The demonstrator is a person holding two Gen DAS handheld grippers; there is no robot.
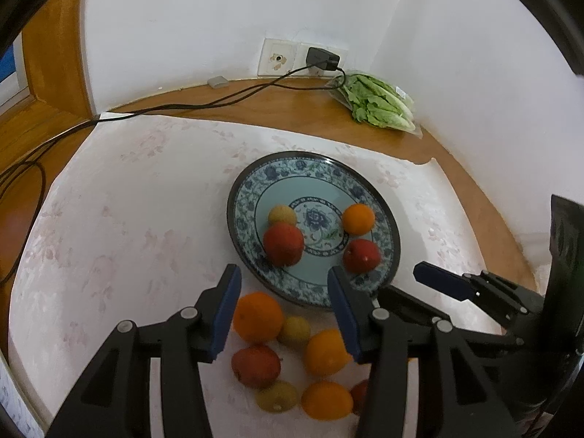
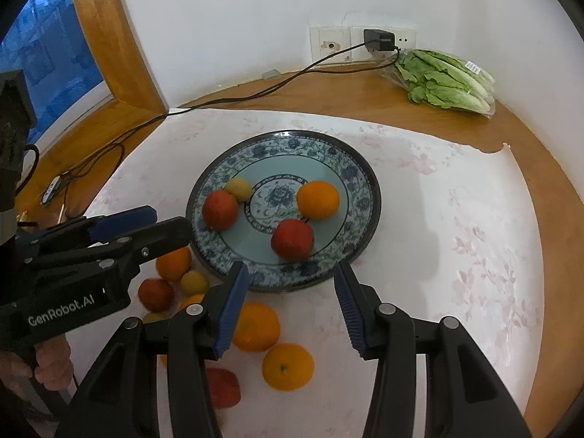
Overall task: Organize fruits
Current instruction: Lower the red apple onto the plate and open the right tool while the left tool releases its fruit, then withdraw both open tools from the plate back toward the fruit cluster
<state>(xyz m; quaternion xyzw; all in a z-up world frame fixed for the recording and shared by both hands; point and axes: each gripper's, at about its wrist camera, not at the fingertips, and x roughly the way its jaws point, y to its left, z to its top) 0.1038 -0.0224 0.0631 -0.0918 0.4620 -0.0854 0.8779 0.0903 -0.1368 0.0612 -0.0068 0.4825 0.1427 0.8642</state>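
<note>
- At the left edge of the desk point(image 2: 350, 98), a black cable point(image 2: 226, 100) trails across the bare wood toward the wall sockets point(image 2: 361, 42); the white cloth point(image 2: 438, 219) beside it lies bare and open.
- The left gripper point(image 1: 284, 306) hangs over the near part of the cloth, jaws apart and holding nothing. Below and between its pads lie loose fruits: an orange point(image 1: 257, 317), a red apple point(image 1: 256, 365), a small yellow fruit point(image 1: 294, 330) and more oranges, touching one another.
- The blue-patterned plate point(image 2: 350, 171) sits mid-cloth, just beyond both grippers' tips, holding two red apples, one orange and one yellow fruit, well apart in pairs.
- The right gripper point(image 2: 292, 301) hovers at the plate's near rim, jaws spread and empty; two oranges point(image 2: 288, 367) lie beneath it.
- Right of the plate the cloth is open up to its torn far right corner.
- Bagged lettuce point(image 2: 447, 80) fills the desk's far right corner.
</note>
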